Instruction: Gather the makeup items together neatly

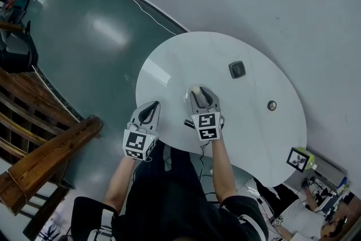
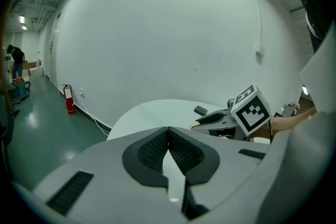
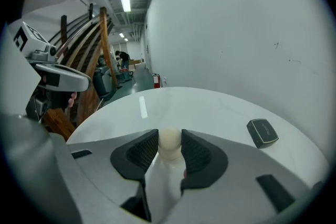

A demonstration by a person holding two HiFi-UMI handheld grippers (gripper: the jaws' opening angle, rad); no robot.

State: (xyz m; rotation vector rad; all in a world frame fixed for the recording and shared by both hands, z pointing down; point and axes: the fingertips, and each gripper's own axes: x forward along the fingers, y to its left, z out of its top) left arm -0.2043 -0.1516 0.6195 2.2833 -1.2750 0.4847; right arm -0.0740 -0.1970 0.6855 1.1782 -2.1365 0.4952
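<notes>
A: How're my hands sitting rn?

B: You're holding both out over the near edge of the round white table (image 1: 169, 62), forearms side by side. The right gripper (image 1: 198, 91) is reaching further in and tipping down at the tabletop. The left gripper (image 2: 168, 130) is hanging back by the rim, angled less steeply.

A: Fingers?

B: Left ones are pressing tip to tip w/ nothing between them. Right ones are squeezing the cream sponge (image 3: 169, 140), pads touching it on both sides.

A: Where's the rest of the makeup?

B: The black compact (image 1: 237, 69) is lying flat past your right gripper, well apart from it. A small round thing (image 1: 272, 105) is sitting off to the right, nearer the table's far-right rim. It's too small to say what it is.

A: Anything I'm missing?

B: The sponge's lower part is disappearing between the right jaws, so I can't tell its full shape, or if it's touching the table. A dark bit (image 1: 189, 123) is poking out beside your right gripper's marker cube, and I can't make it out. In the left gripper view, your right gripper is blocking most of the tabletop behind it.
</notes>
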